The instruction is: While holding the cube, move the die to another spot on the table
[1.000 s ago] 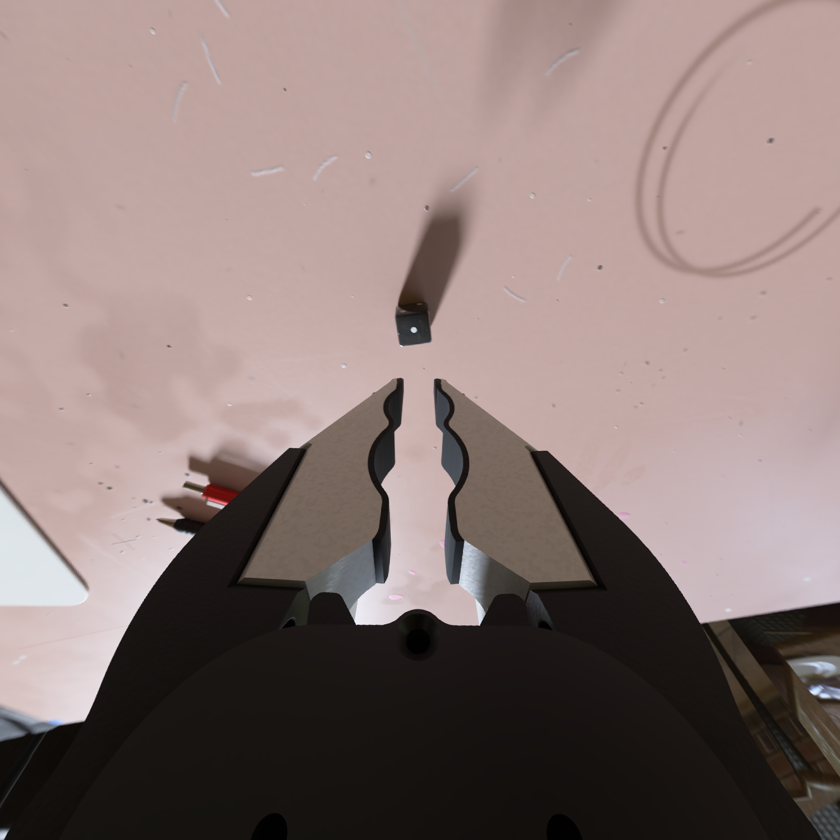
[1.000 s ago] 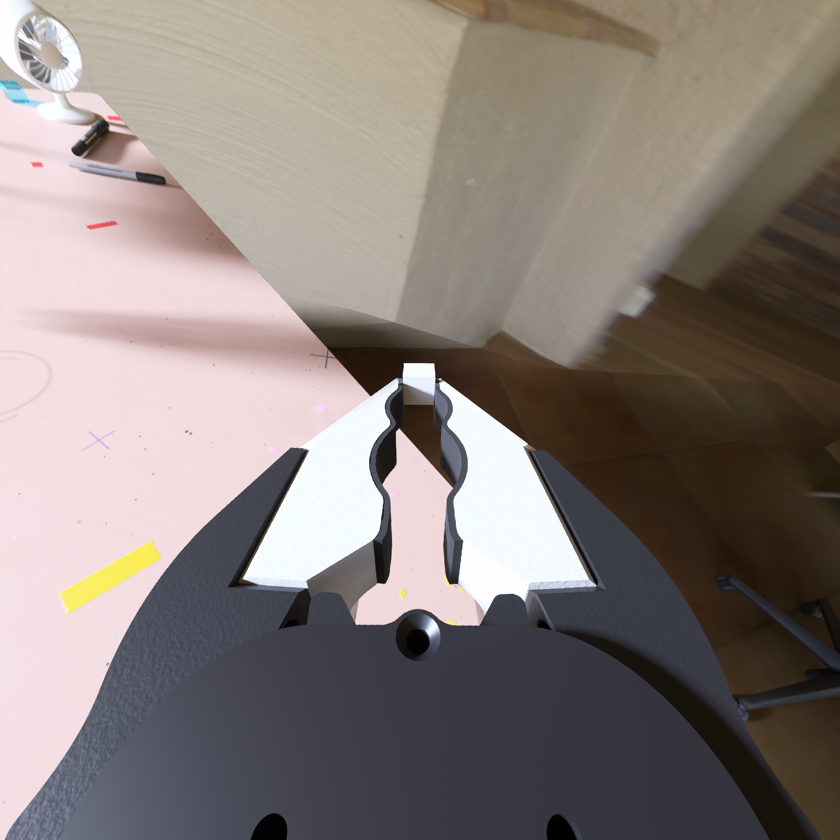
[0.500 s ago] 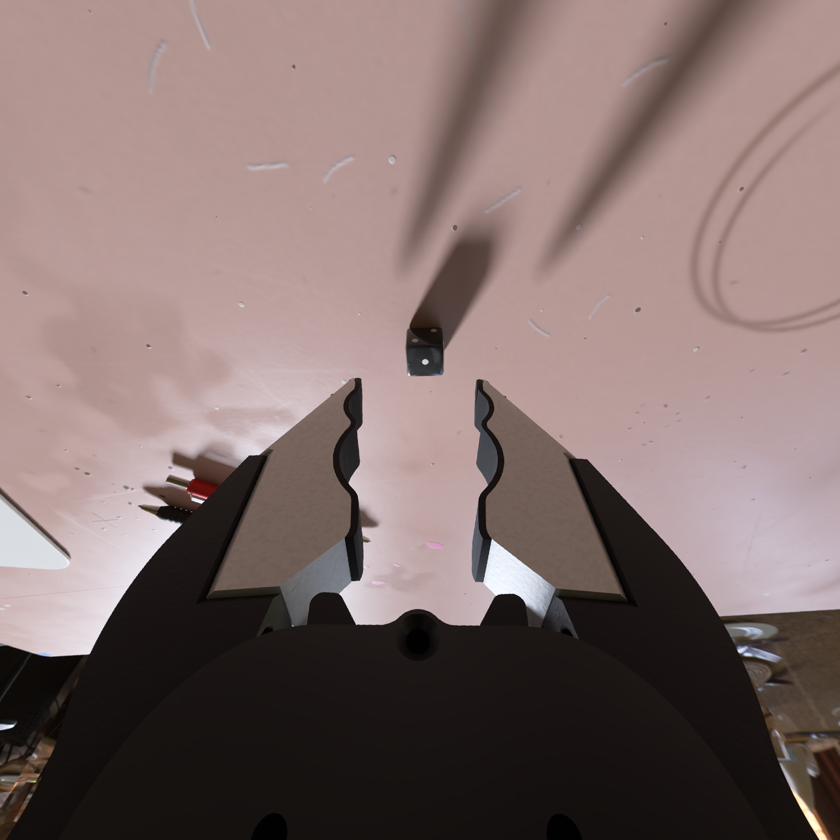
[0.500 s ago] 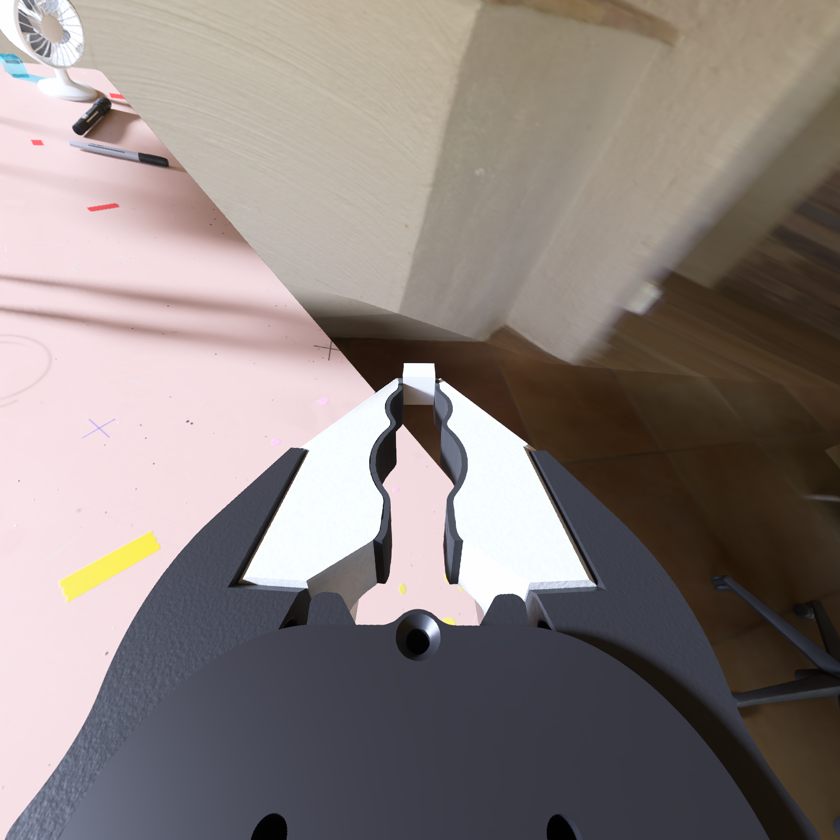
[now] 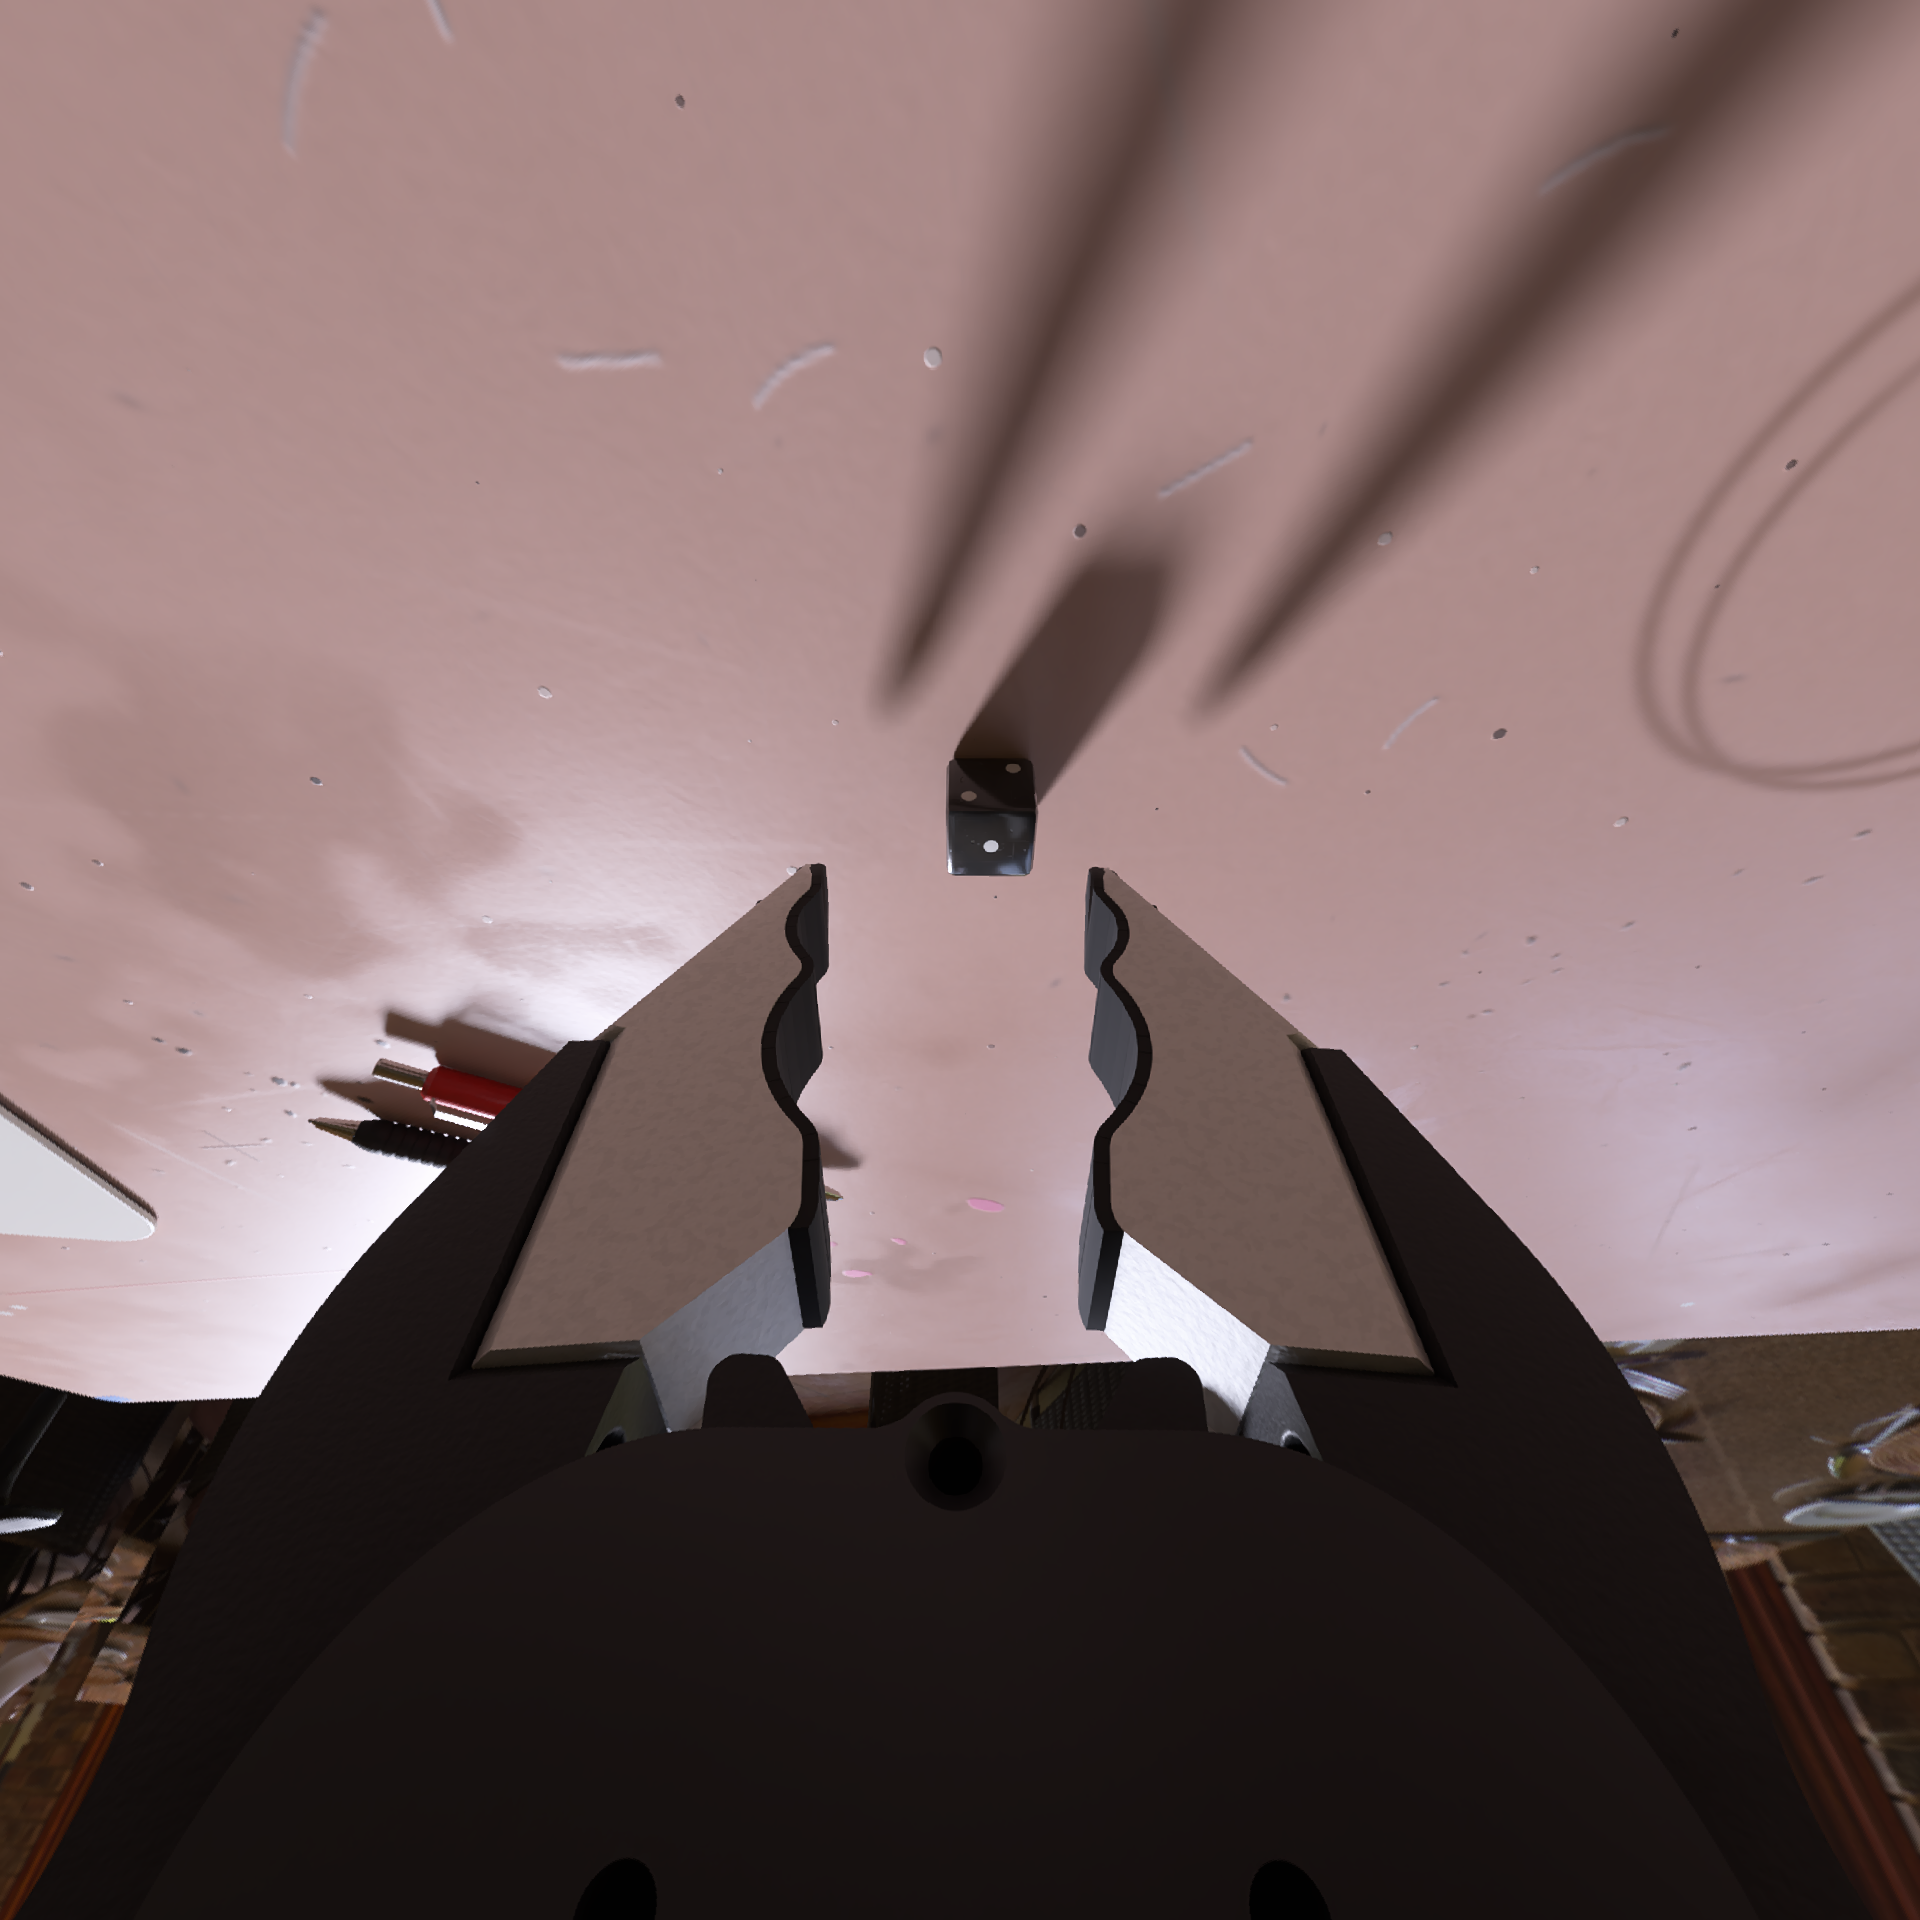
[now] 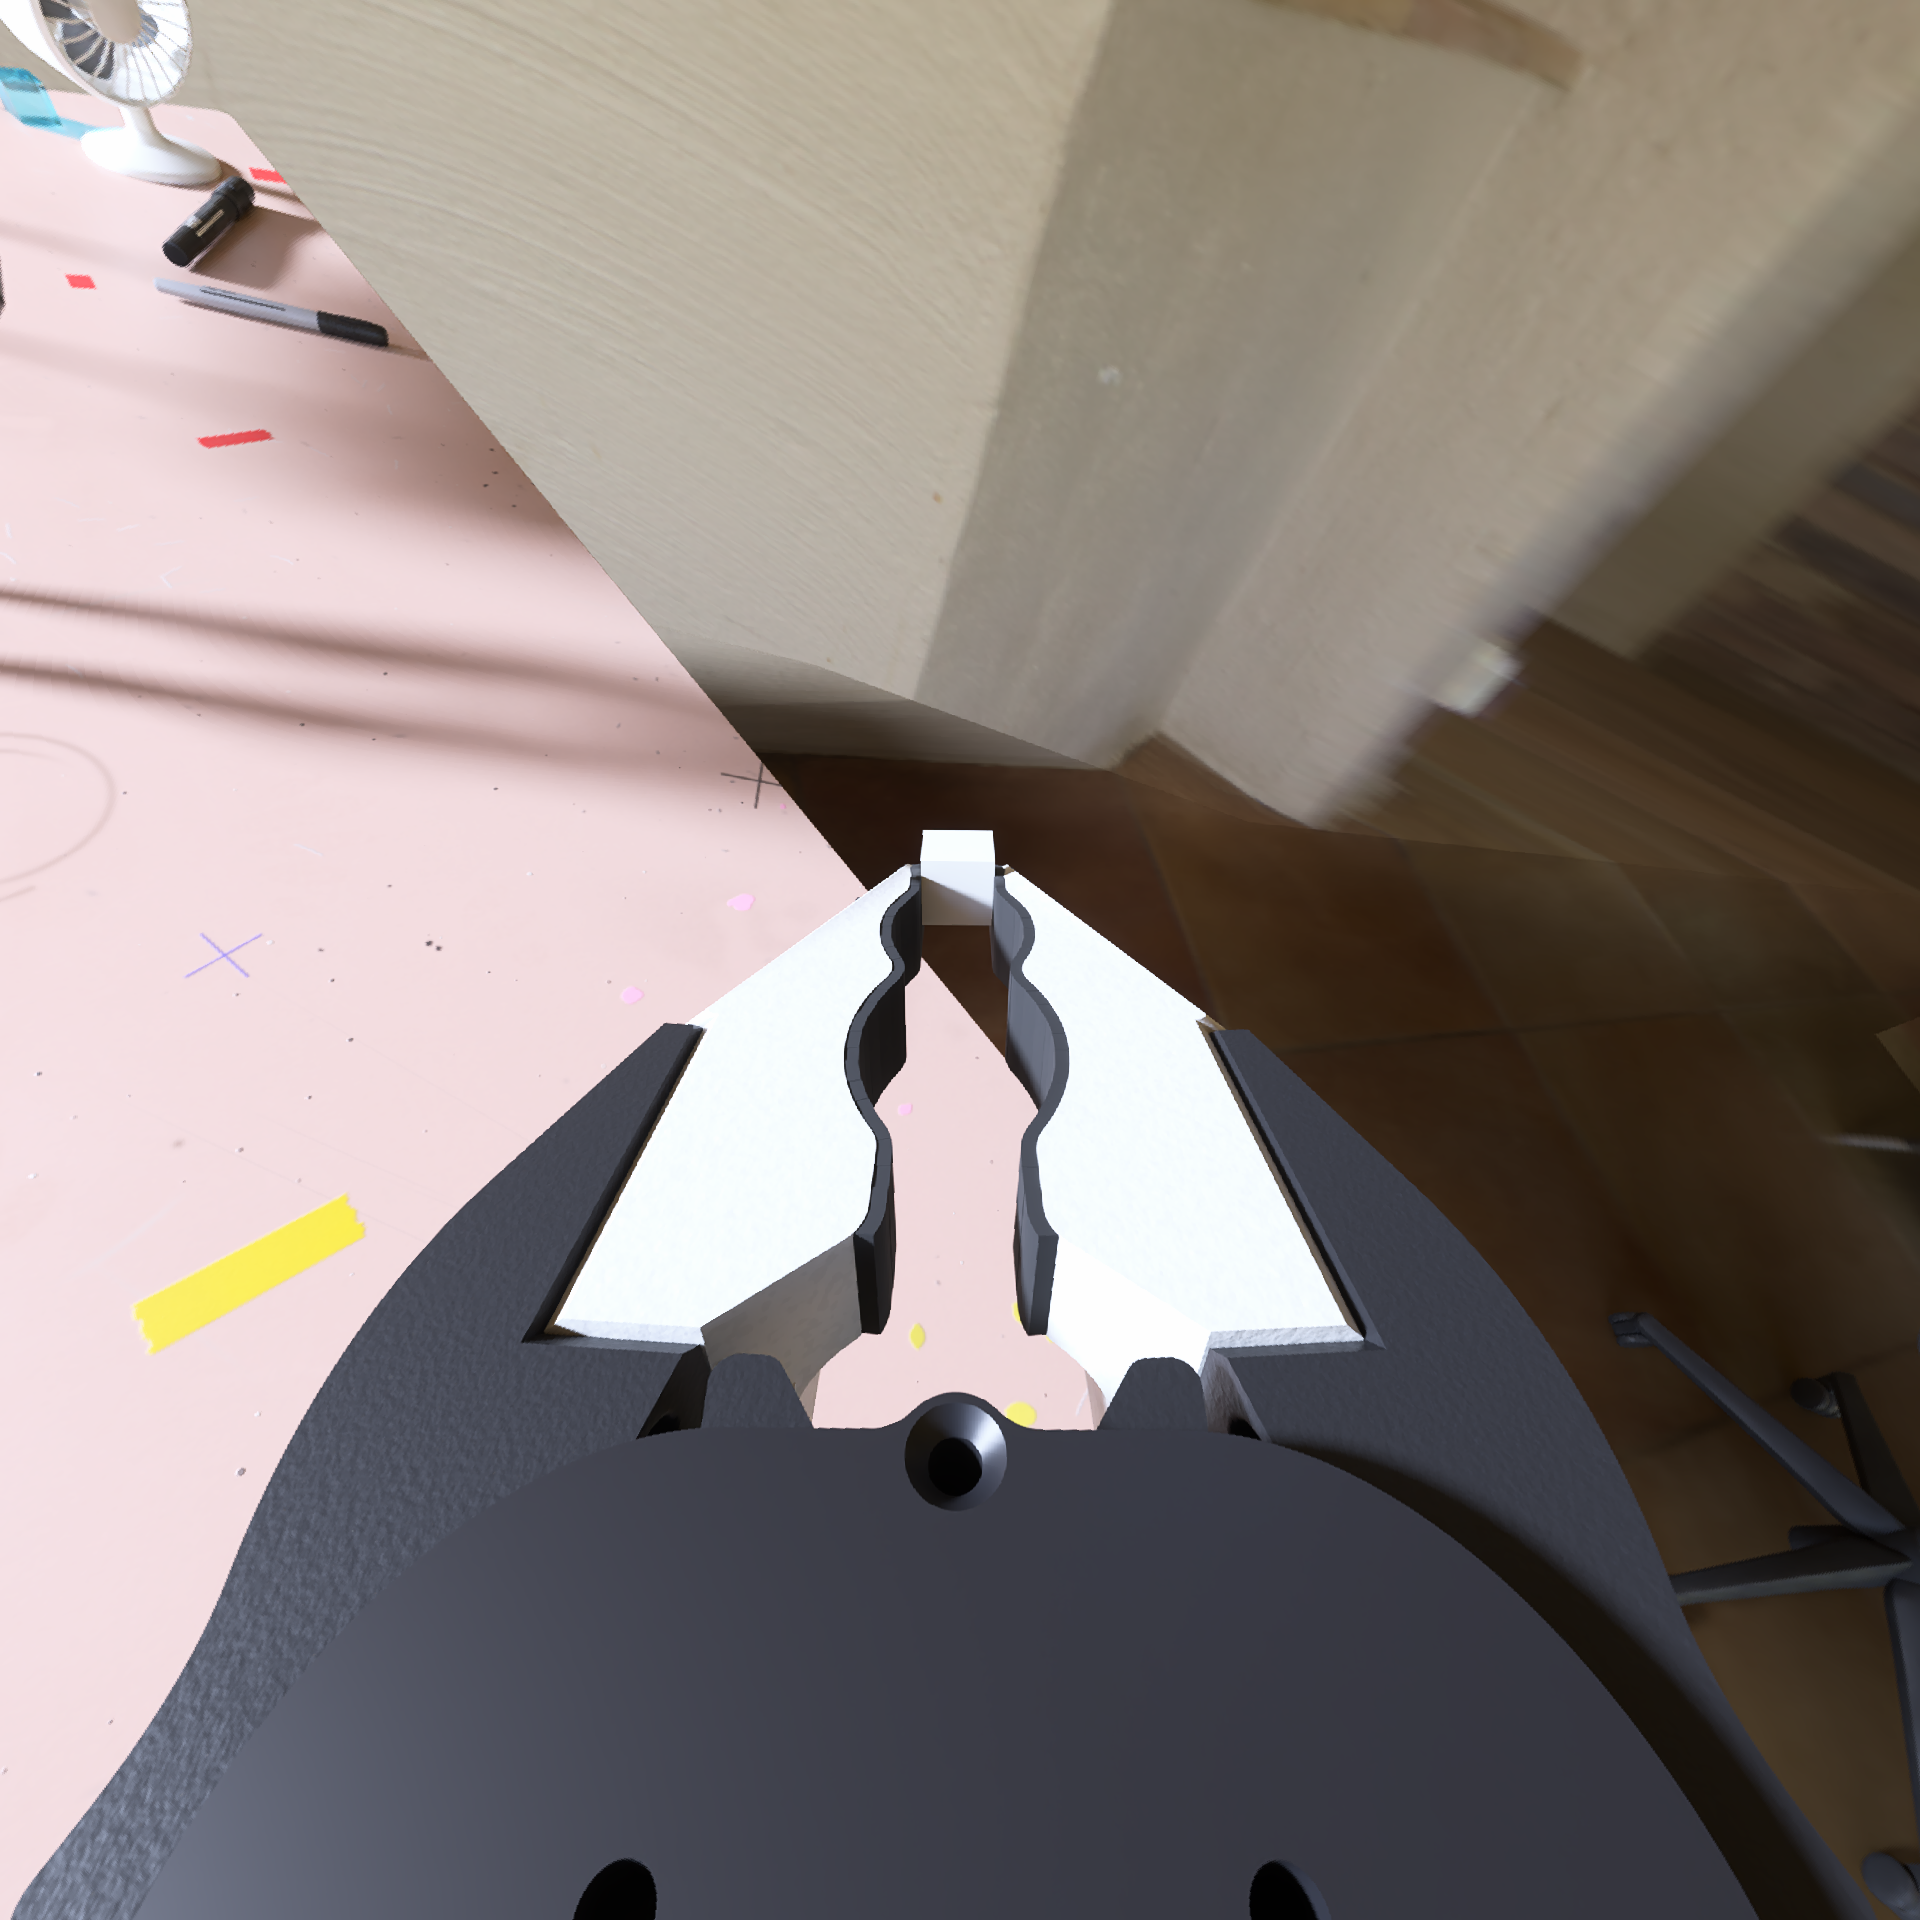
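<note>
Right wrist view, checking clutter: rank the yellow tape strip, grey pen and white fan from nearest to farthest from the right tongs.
1. Yellow tape strip, on the table left of the right tongs.
2. Grey pen, far upper left.
3. White fan, top-left corner.

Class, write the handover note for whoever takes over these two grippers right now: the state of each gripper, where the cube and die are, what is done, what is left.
Left gripper: open, empty, aimed at the die.
Right gripper: shut on the white cube at its fingertips, over the table edge.
The dark die sits on the pink table just beyond the left fingertips, not between them.
Done: cube gripped.
Left: advance, close on the die, set it elsewhere on the table, keeping the cube.
</note>
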